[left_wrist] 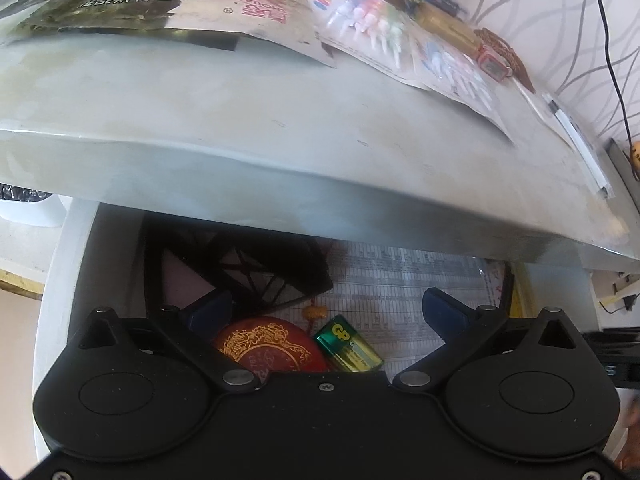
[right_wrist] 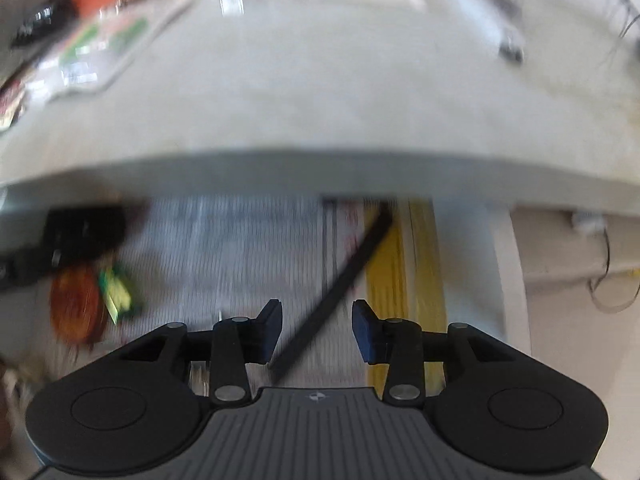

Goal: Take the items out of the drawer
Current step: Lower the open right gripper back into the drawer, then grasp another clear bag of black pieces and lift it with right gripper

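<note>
The open drawer (left_wrist: 80,264) lies under the white tabletop (left_wrist: 240,120). In it are a red round case with a gold dragon (left_wrist: 264,344), a green GP battery pack (left_wrist: 348,344) beside it and a black folding fan (left_wrist: 256,268), all on a printed sheet (left_wrist: 400,280). My left gripper (left_wrist: 328,306) hangs open and wide above the case and the battery pack, holding nothing. In the blurred right wrist view my right gripper (right_wrist: 316,320) is open over the drawer. A black strip (right_wrist: 348,272) lies slanted below its fingers, untouched. The red case (right_wrist: 76,308) and the battery pack (right_wrist: 118,288) are far left.
Snack bags (left_wrist: 160,4), a packet of small candles (left_wrist: 368,28), a gold case (left_wrist: 448,28) and bottles crowd the back of the tabletop. A yellow item (right_wrist: 400,264) lies along the drawer's right wall (right_wrist: 508,280). Cables hang at the right (right_wrist: 608,280).
</note>
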The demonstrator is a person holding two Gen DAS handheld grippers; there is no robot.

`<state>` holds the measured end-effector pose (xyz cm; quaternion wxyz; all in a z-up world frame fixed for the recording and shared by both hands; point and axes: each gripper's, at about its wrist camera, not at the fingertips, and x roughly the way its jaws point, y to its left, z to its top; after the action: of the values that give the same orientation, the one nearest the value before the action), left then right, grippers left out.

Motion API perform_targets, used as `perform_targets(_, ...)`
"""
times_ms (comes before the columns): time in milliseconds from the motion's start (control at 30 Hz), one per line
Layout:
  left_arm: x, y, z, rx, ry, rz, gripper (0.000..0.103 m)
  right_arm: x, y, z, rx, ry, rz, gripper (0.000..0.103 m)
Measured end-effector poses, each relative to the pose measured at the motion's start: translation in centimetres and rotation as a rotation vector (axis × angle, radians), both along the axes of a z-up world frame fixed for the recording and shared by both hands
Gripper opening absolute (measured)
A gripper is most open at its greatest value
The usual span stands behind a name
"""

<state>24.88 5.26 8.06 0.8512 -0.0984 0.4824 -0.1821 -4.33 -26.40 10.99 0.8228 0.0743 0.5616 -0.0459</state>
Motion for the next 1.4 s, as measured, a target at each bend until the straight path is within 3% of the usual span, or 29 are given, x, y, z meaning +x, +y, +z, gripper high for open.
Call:
perform_targets(133,0.0,-0.1,0.0,-0.002,-0.001,-0.003,0.103,-1.6,-1.4,1.3,0.044,0.199,-0.039,0.041)
perform_targets(300,0.0,0.3,0.1,-0.014,-0.004,0.010,0.103,-4.3,0.4,0.7,0.139,0.299,0.029,0.041)
perform_targets(367,-0.1,0.4,0.1,-0.009,-0.007,0.012,0.103,-3.5,1.9,0.2,0.227,0.319,0.132,0.041)
perform_targets(400,-0.2,0.3,0.1,-0.004,-0.009,0.010,0.103,-2.8,2.8,0.1,0.215,0.330,0.204,0.041)
perform_targets(500,-0.2,0.0,0.2,0.009,-0.017,0.000,0.103,-3.1,5.2,0.2,0.063,0.357,0.514,0.041)
perform_targets(567,-0.3,-0.2,0.2,0.018,-0.021,-0.009,0.103,-3.0,5.8,0.1,-0.009,0.392,0.643,0.041)
perform_targets(633,-0.3,-0.2,0.2,0.020,-0.023,-0.007,0.103,-2.0,5.9,-0.3,0.015,0.437,0.709,0.041)
perform_targets(800,-0.3,0.0,0.3,0.029,-0.032,0.020,0.103,-1.0,5.2,-2.1,0.140,0.479,0.701,0.040)
perform_targets(833,-0.3,0.0,0.3,0.033,-0.032,0.020,0.103,-1.1,5.0,-2.5,0.144,0.483,0.693,0.031)
perform_targets(900,-0.3,-0.1,0.2,0.038,-0.029,0.015,0.103,0.0,5.2,-3.2,0.142,0.492,0.679,0.002)
perform_targets(1033,-0.2,-0.4,0.1,0.036,-0.021,0.002,0.103,1.1,5.6,-2.4,0.120,0.412,0.627,0.001)
perform_targets(1133,-0.1,-0.2,0.0,0.029,-0.012,0.004,0.103,5.6,6.7,-0.1,0.094,0.294,0.602,0.000)
perform_targets(1233,-0.2,-0.3,0.0,0.035,-0.019,0.003,0.103,10.6,7.0,4.3,0.056,0.157,0.543,0.000)
perform_targets(1400,-0.3,-0.7,0.1,0.044,-0.026,-0.017,0.103,12.0,5.0,12.5,-0.026,-0.040,0.425,0.000)
